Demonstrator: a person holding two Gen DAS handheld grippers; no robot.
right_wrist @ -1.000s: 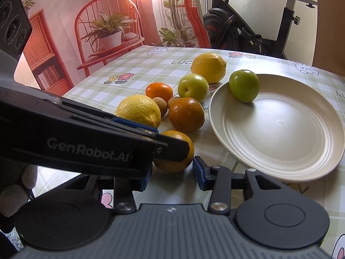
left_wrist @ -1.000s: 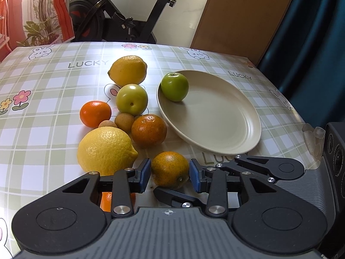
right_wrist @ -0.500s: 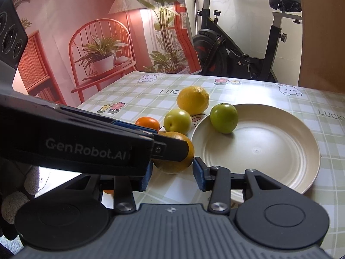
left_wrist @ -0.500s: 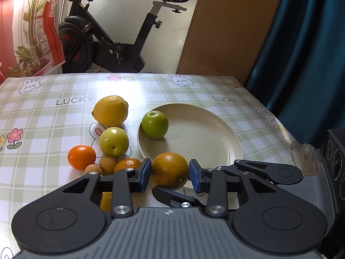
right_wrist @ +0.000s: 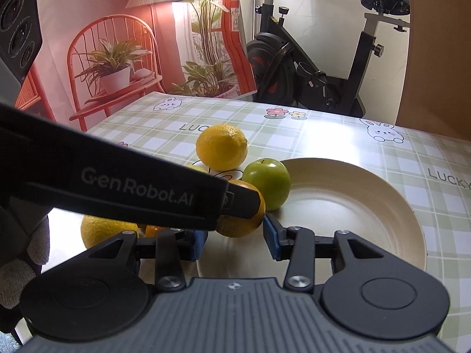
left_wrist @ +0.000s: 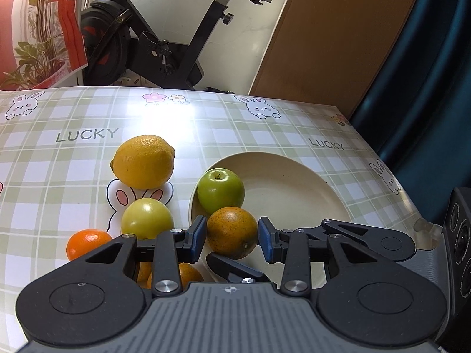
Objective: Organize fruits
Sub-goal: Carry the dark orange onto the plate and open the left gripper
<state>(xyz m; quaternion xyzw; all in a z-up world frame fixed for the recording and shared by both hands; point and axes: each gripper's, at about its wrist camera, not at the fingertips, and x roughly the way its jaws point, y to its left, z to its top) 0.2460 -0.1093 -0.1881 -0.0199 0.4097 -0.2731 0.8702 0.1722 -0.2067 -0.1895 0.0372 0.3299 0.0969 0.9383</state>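
Note:
My left gripper (left_wrist: 231, 236) is shut on a speckled orange (left_wrist: 232, 232) and holds it over the near-left rim of the cream plate (left_wrist: 297, 194). A green apple (left_wrist: 220, 189) sits on the plate just beyond it. The orange also shows in the right wrist view (right_wrist: 244, 220), partly hidden by the left gripper's arm. My right gripper (right_wrist: 234, 241) is open and empty, just behind the orange, above the plate (right_wrist: 353, 214). A lemon (left_wrist: 144, 161), a yellow-green apple (left_wrist: 147, 219) and a small orange (left_wrist: 86, 242) lie on the table left of the plate.
Another orange (left_wrist: 176, 273) lies under the left gripper. A second lemon (right_wrist: 103, 231) sits at the near left in the right wrist view. The table's far edge faces an exercise bike (left_wrist: 164, 44); its right edge is near a dark curtain (left_wrist: 426, 88).
My left gripper has lifted the speckled orange off the table and carried it forward and right to the plate's rim. The right gripper has followed, staying open.

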